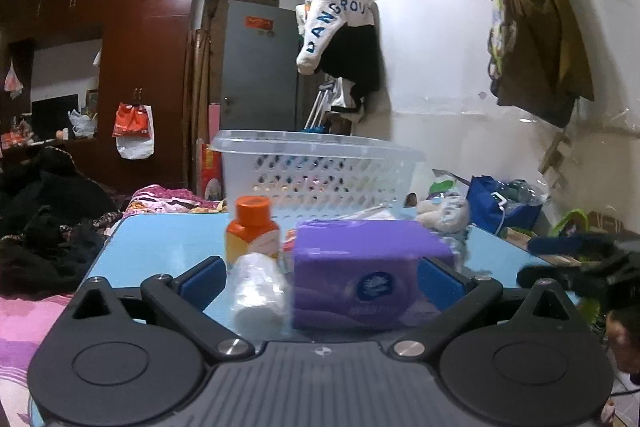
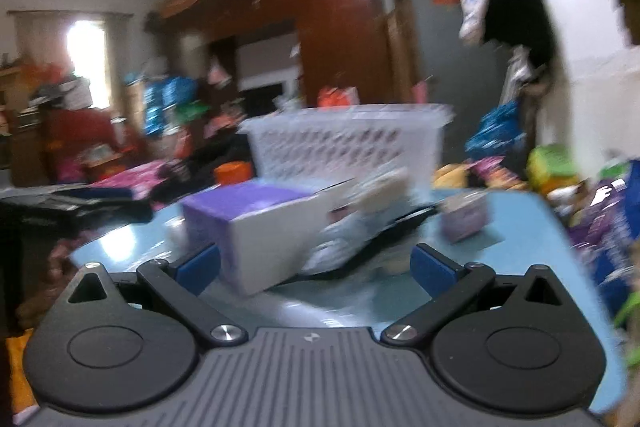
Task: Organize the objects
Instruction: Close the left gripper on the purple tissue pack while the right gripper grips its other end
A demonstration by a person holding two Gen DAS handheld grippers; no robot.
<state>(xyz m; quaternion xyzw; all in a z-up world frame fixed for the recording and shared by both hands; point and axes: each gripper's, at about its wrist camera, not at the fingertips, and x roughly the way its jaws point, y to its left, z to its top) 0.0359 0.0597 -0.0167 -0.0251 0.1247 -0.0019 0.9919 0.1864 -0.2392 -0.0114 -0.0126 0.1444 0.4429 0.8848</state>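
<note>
Left gripper (image 1: pixel 318 281): fingers (image 1: pixel 200 281) spread wide apart, holding nothing. Between them on the blue surface (image 1: pixel 160 243) sit a purple tissue pack (image 1: pixel 360 279) and, to its left, a crumpled clear plastic item (image 1: pixel 256 291). The pack's right end lies close to the right finger; contact cannot be confirmed. Its round blue logo faces the camera, but the print is too blurred to read. Just beyond the fingers stands an orange-capped bottle (image 1: pixel 252 231); label unreadable. Further ahead is a white perforated basket (image 1: pixel 316 171), with a plush toy (image 1: pixel 444 211) to its right. A white garment (image 1: pixel 332 19) on the wall reads "DANGROU"

Right gripper (image 2: pixel 316 265): fingers (image 2: pixel 434 265) likewise apart, empty. View heavily blurred. The tissue pack (image 2: pixel 256 227) lies ahead nearer the left finger, the basket (image 2: pixel 348 147) beyond it, a small purple box (image 2: pixel 464 219) ahead to the right; no text legible
</note>
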